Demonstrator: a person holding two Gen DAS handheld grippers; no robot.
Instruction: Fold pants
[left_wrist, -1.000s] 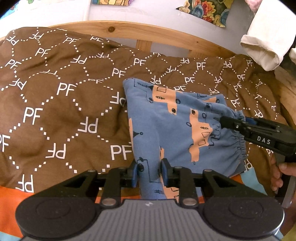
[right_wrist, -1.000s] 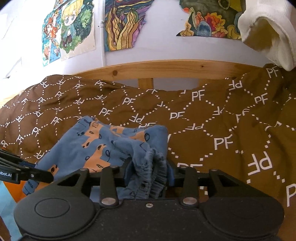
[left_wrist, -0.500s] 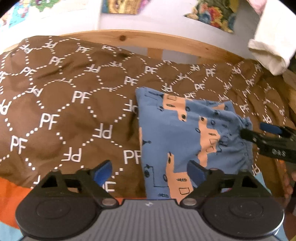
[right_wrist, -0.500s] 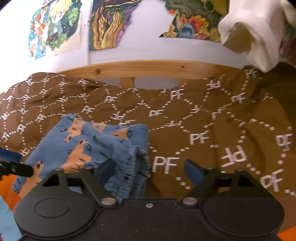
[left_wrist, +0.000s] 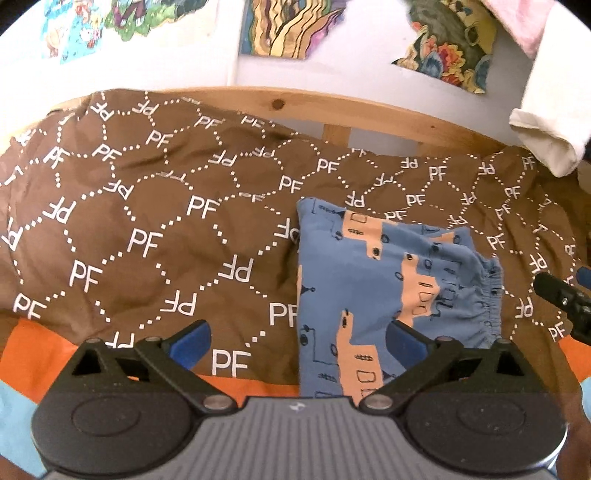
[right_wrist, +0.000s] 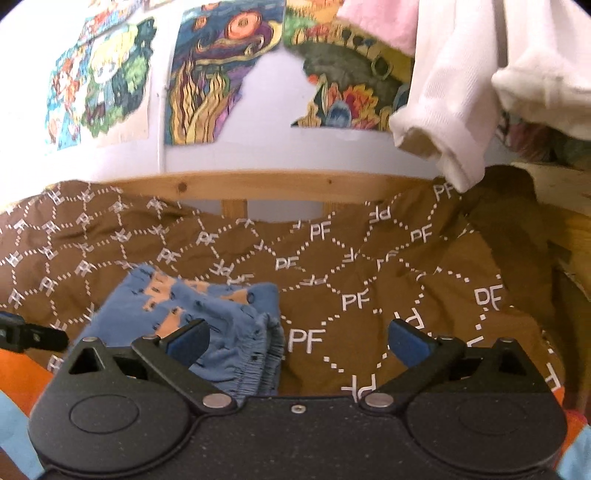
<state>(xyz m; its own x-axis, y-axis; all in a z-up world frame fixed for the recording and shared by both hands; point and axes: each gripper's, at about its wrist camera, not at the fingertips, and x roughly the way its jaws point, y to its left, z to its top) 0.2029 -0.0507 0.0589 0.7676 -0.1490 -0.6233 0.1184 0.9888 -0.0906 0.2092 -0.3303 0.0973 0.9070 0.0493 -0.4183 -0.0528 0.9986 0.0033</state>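
1. Pants (left_wrist: 391, 291) lie folded on the brown "PF" bedspread (left_wrist: 147, 229) of the bed, blue with orange shapes, elastic waistband toward your right claw.
2. Your left claw (left_wrist: 297, 339) is opening, jaws spread wide; nothing is pinched, and the cloth's near edge lies between its blue pads (left_wrist: 190, 341).
3. Your right claw (right_wrist: 297, 341) is opening too, gripping nothing; the gathered waistband sits just beside its left pad.
4. White garment (right_wrist: 454, 103) hangs above the wooden bed rail (right_wrist: 280, 186).

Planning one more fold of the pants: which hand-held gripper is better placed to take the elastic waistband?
Probably the right hand-held gripper: the waistband bunches just ahead between its opening jaws. The left hand-held gripper faces the pants' plain side edge.
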